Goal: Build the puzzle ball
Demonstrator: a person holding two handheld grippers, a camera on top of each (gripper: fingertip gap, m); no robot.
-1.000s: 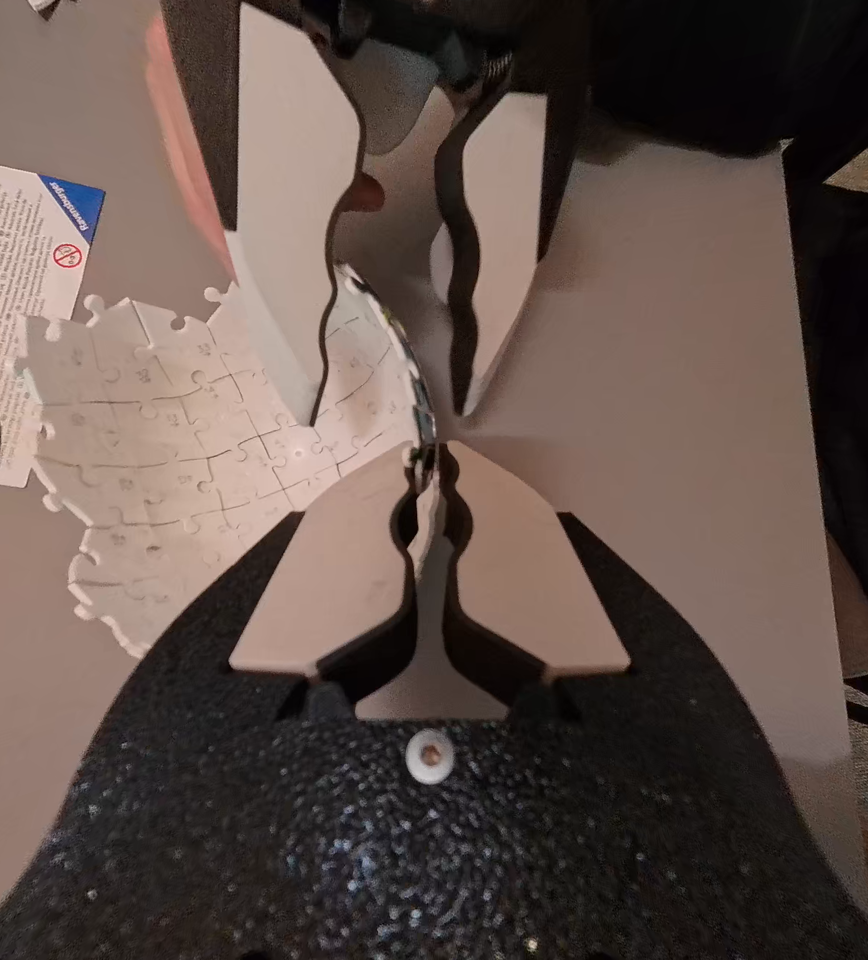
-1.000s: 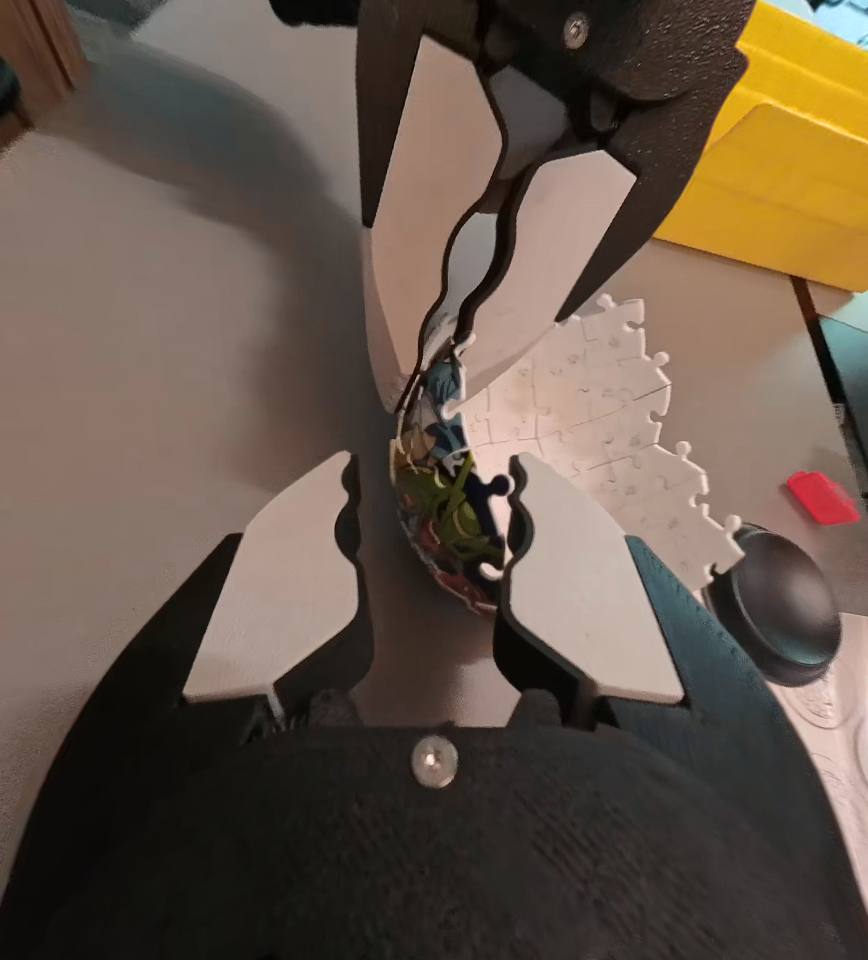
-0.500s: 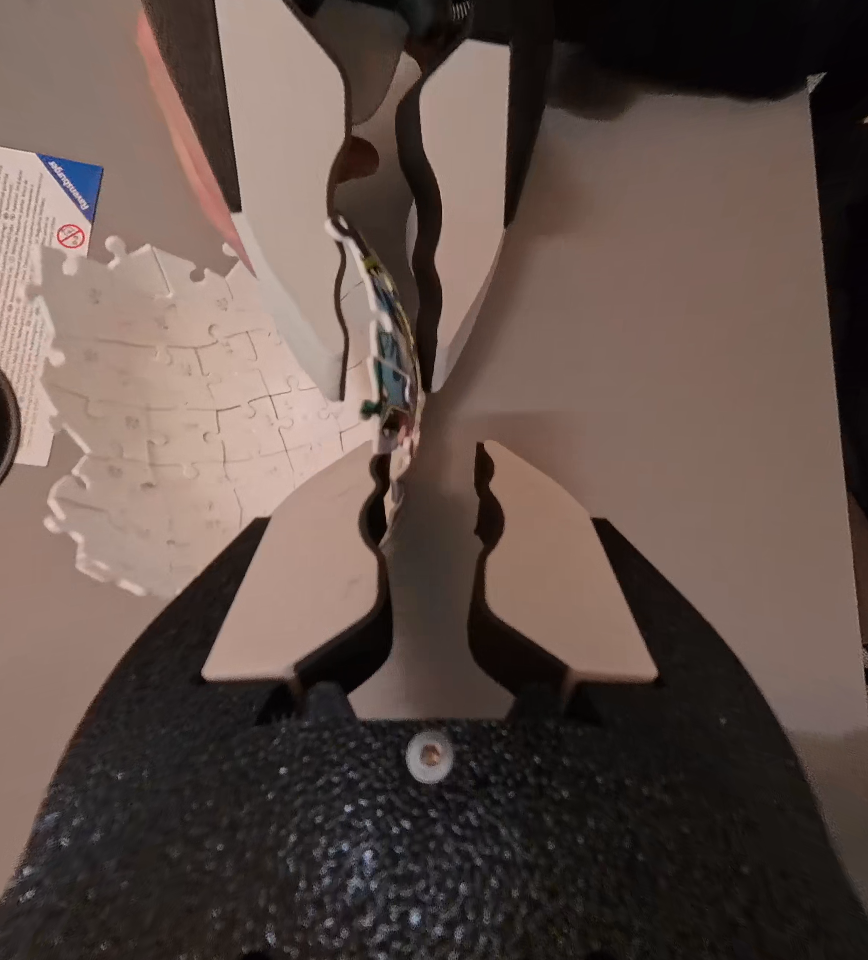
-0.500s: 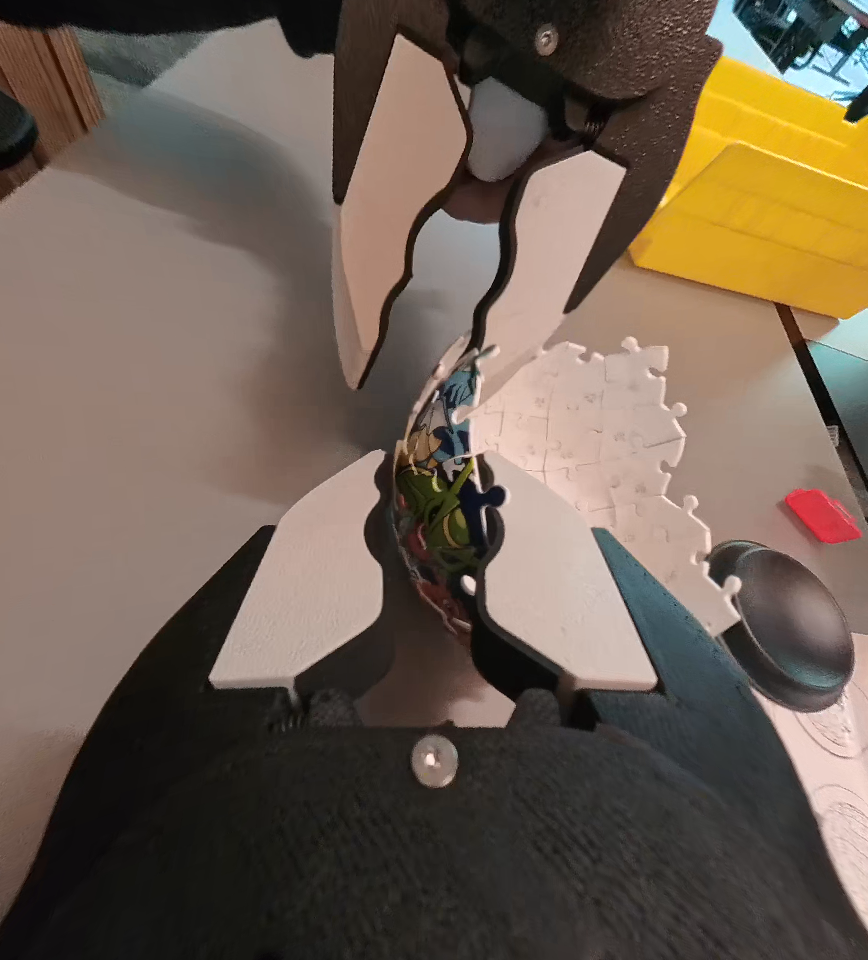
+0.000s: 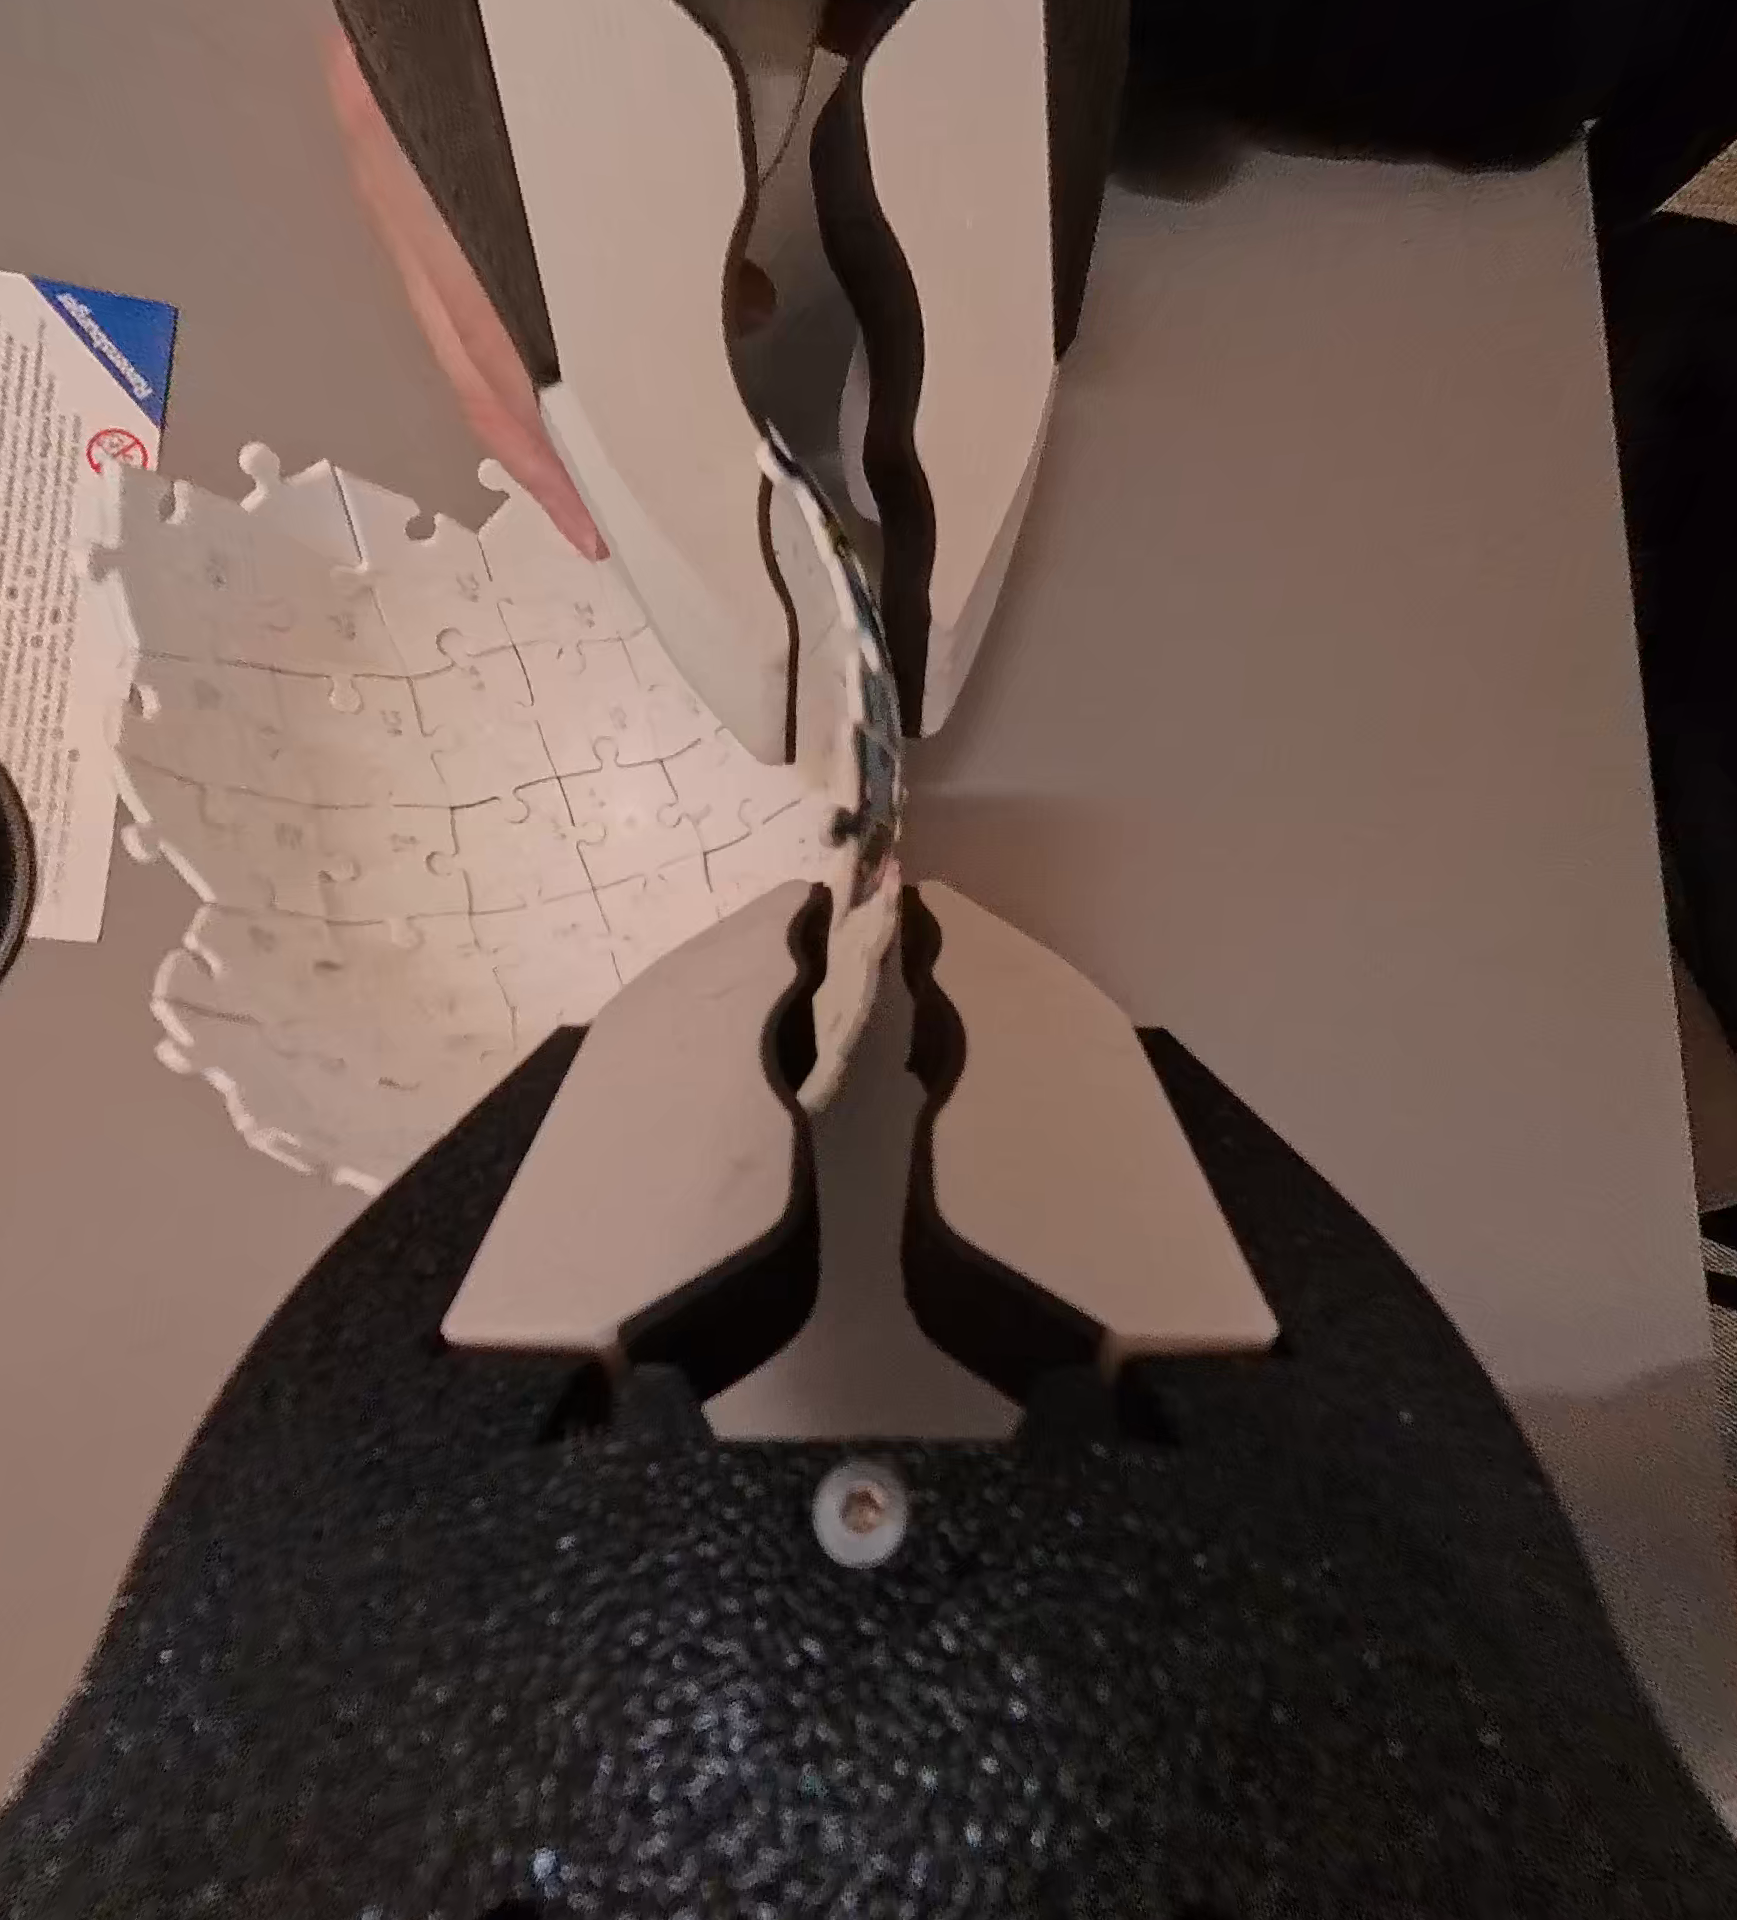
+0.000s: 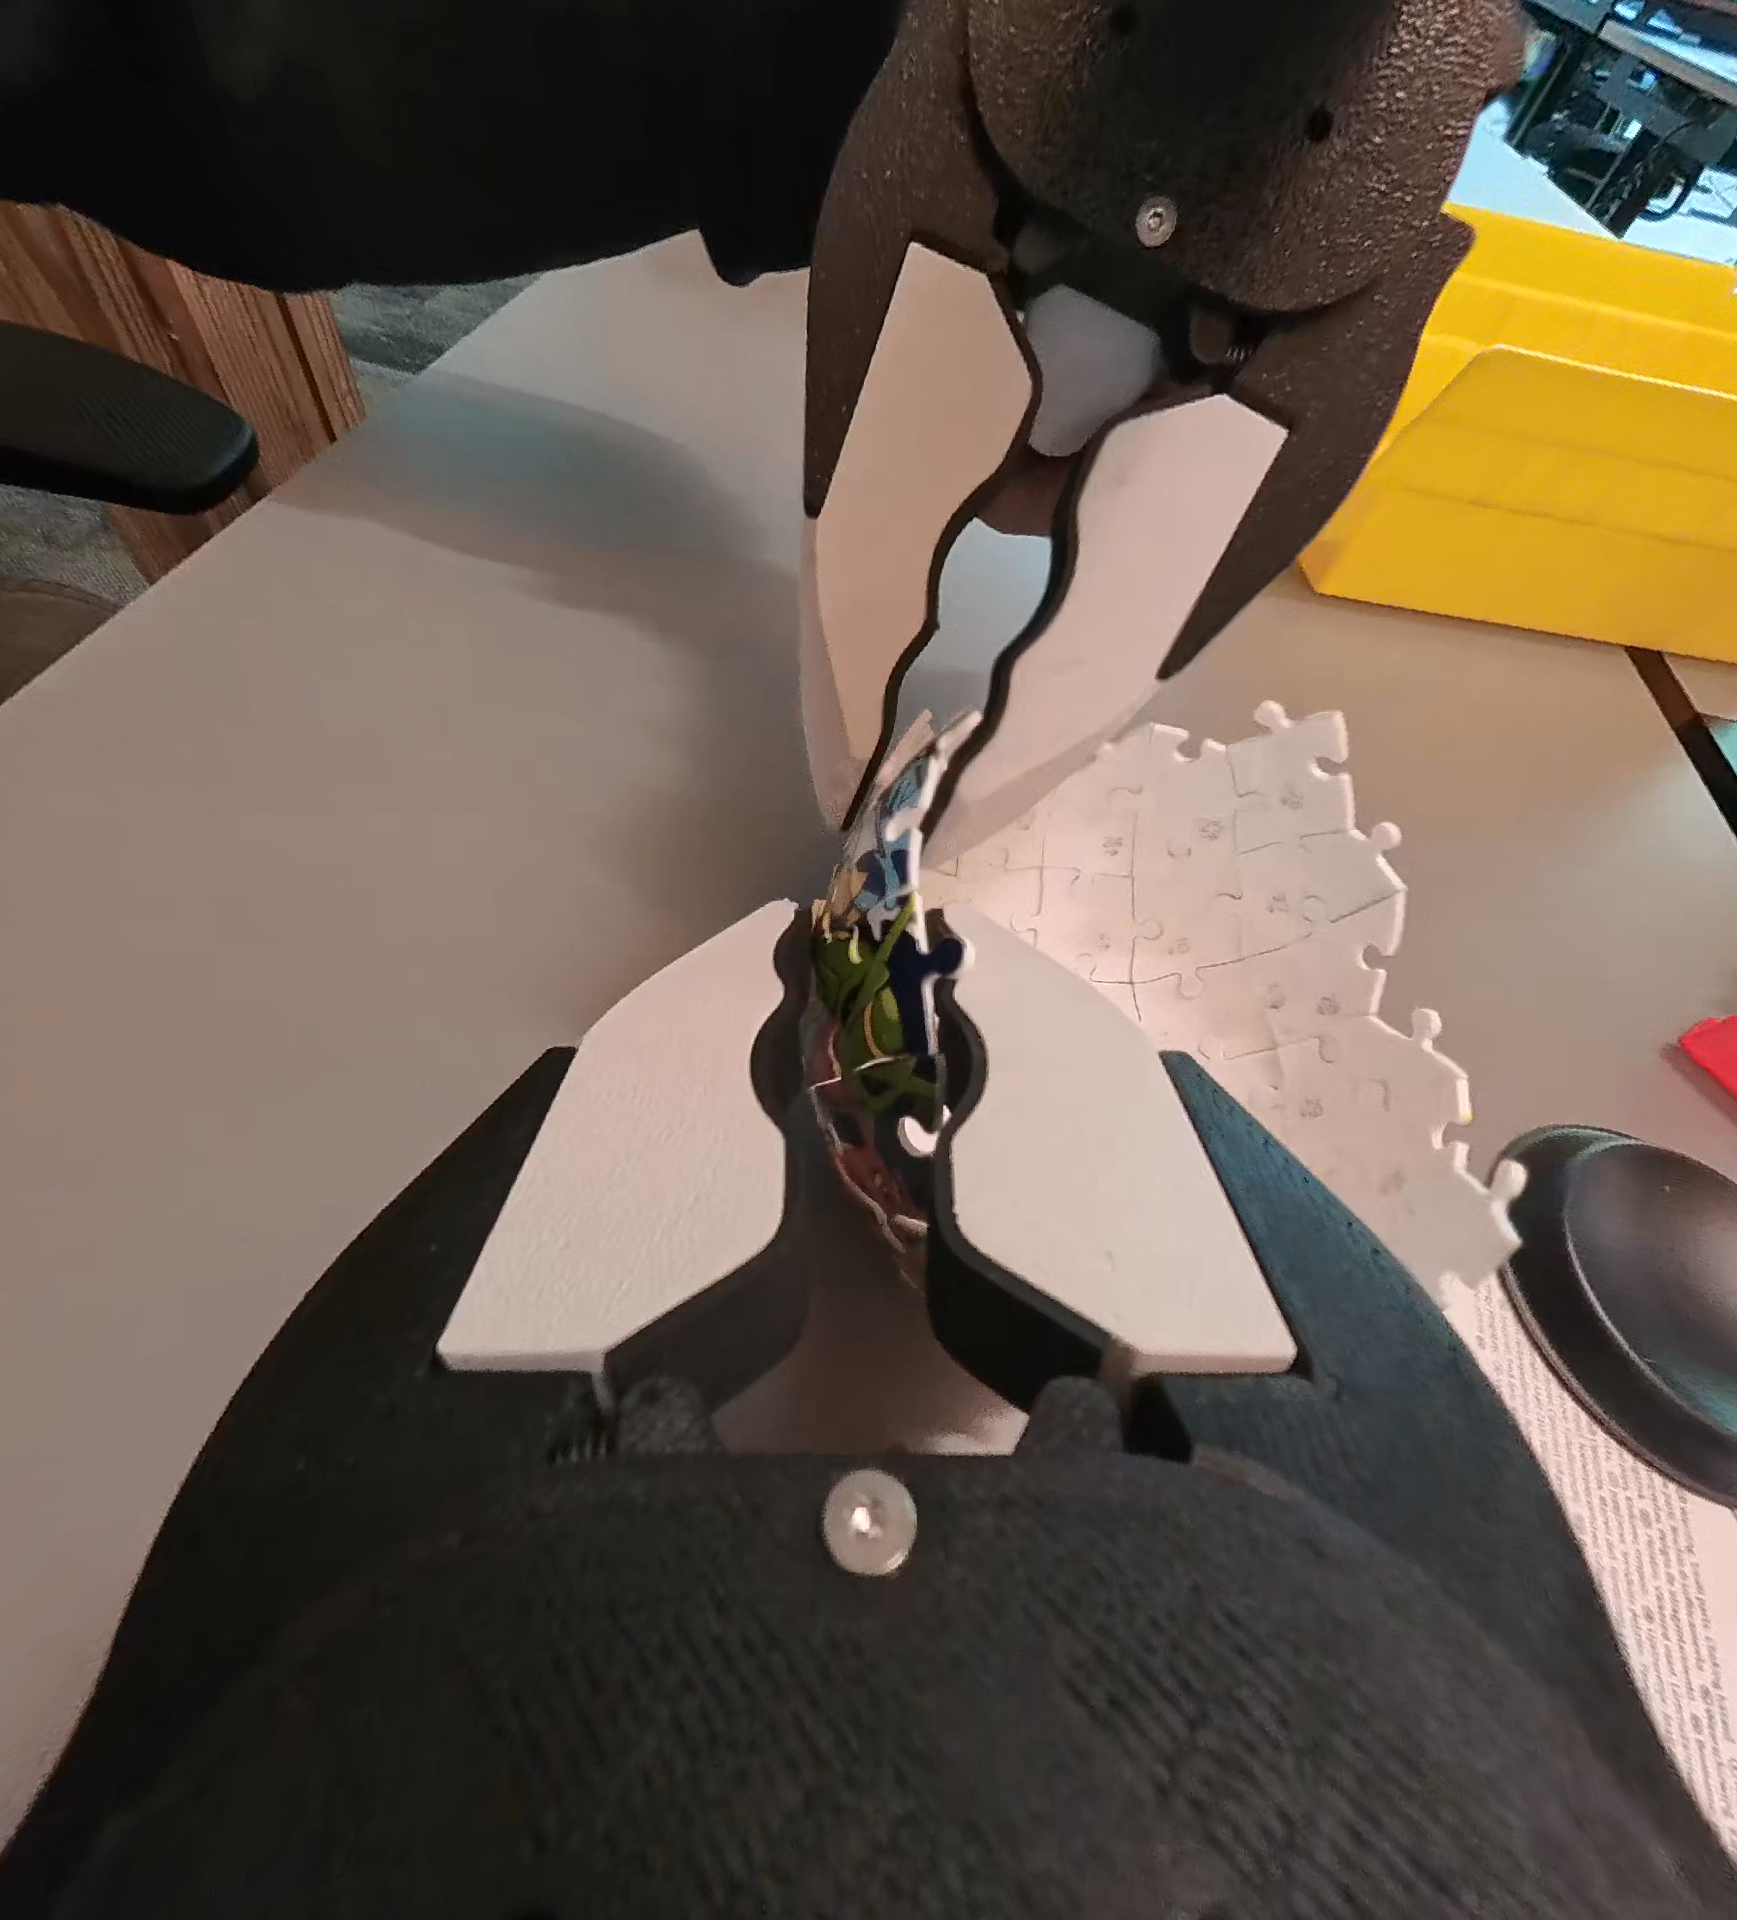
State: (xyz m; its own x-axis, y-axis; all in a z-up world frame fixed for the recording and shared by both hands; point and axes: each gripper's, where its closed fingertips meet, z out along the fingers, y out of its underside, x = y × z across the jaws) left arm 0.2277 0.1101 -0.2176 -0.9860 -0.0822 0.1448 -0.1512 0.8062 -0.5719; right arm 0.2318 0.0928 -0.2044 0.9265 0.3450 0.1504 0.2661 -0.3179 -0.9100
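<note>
My right hand-held gripper (image 6: pixel 869 925) is clamped on the near edge of the shell (image 6: pixel 1248 935), the half-built puzzle ball, its 2 fingers pinching the printed wall edge-on. My left hand-held gripper (image 5: pixel 859 899) has its fingers nearly together with the same rim between them, though I cannot tell whether both pads actually touch it.

The shell stands tilted on the desk (image 6: pixel 324 831), white inside facing the black stand (image 6: pixel 1674 1320) and the leaflet (image 5: pixel 2 520).

My worry is the seams. The wall is thin and only tabs hold it, so I judge that any twist or pull between the 2 grips could pop pieces apart. Squeezing harder could buckle the curve. If 1 grip slips, the shell may tip onto the stand.
</note>
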